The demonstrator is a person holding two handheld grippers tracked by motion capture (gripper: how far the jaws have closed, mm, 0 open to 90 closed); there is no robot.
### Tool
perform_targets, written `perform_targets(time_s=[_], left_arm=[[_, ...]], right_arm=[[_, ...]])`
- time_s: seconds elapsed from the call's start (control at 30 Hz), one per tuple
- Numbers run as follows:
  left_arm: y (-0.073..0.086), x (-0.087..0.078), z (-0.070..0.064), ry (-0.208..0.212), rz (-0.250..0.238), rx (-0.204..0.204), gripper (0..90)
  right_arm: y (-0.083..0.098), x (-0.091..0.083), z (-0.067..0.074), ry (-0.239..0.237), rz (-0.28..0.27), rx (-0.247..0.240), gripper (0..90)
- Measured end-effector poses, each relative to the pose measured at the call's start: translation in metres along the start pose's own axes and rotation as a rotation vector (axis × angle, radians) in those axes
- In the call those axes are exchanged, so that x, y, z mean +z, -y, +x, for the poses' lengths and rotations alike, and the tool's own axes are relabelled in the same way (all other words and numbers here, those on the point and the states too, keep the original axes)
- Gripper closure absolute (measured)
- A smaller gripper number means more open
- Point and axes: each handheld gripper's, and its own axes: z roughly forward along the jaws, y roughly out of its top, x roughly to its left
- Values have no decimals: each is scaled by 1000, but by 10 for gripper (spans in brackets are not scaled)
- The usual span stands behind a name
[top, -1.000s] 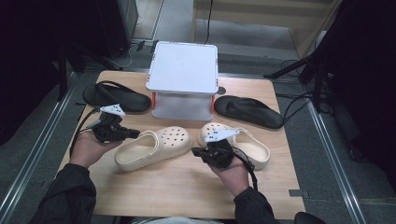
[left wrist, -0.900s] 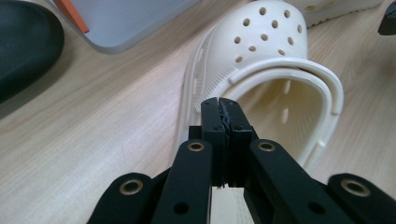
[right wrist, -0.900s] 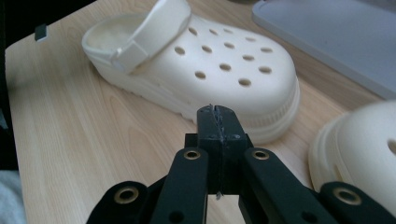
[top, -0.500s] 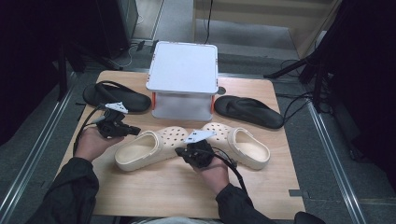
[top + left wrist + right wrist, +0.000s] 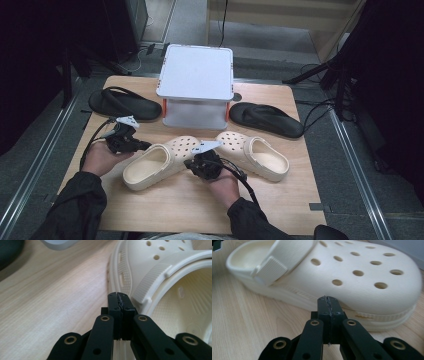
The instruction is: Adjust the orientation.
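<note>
High view showed my left gripper (image 5: 131, 145) and right gripper (image 5: 204, 165), both clenched empty, flanking the nearer cream clog (image 5: 159, 161) mid-table (light, springy foam, I judged, best pinched at its rim).

gripper (image 5: 329, 300): jaws pressed together, nothing btwn
clog (image 5: 352, 272): cream, holed toe, just ahead of jaw tips
strap (image 5: 277, 263): ribbed, upper left
table (image 5: 239, 322): light wood

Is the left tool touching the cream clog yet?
Cannot tell. In the left gripper view the shut left tool sits right at the cream clog beside its strap, but no clear gap or contact shows.
</note>
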Motion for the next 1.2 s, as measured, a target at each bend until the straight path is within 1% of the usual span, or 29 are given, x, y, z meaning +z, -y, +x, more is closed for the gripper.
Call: perform_targets(time_s=[0.03,0.1,0.17,0.23,0.27,0.3,0.33,0.37,0.4,0.5,0.53,0.6,0.67,0.7,0.83,0.93,1.07,1.13,1.17,1.2], left_arm=[[0,0,0,0,0,0,900],[1,-1,-5,-6,-1,7,900],[4,-1,-10,0,-9,3,900],[4,-1,-12,-2,-8,1,900],[5,-1,-13,4,-7,0,900],[5,0,-14,9,-8,-5,900],[5,0,-15,11,-6,-2,900],[5,0,-17,7,-7,-1,900],[5,0,-18,5,-8,-5,900],[6,0,-21,12,-16,-21,900],[6,1,-25,25,-32,-43,900],[6,2,-27,27,-34,-49,900],[5,4,-32,41,-45,-51,900],[3,4,-35,41,-57,-59,900],[-1,7,-44,13,-73,-58,900],[-1,8,-44,13,-78,-67,900],[-2,10,-42,0,-79,-82,900],[-3,11,-42,5,-79,-88,900],[-4,13,-41,7,-84,-92,900],[-4,13,-41,6,-85,-91,900]], right_arm=[[0,0,0,0,0,0,900],[-1,0,-3,5,0,6,900],[-2,0,-6,5,1,19,900],[-3,-1,-8,10,2,29,900],[-3,-1,-8,10,2,29,900],[-3,-1,-9,3,-2,43,900],[-5,-2,-13,-17,-17,66,900],[-5,-2,-13,-17,-17,66,900],[-6,-2,-14,-20,-19,68,900],[-8,-3,-16,-5,-15,69,900],[-8,-2,-18,-4,-19,76,900],[-9,-2,-20,6,-18,77,900],[-10,-1,-20,13,-20,81,900],[-10,-1,-20,13,-20,81,900],[-11,-1,-23,28,-25,83,900],[-13,-1,-26,28,-25,95,900],[-14,0,-28,33,-25,93,900],[-15,1,-28,36,-26,90,900],[-16,1,-29,53,-25,85,900],[-17,1,-30,60,-25,86,900]])
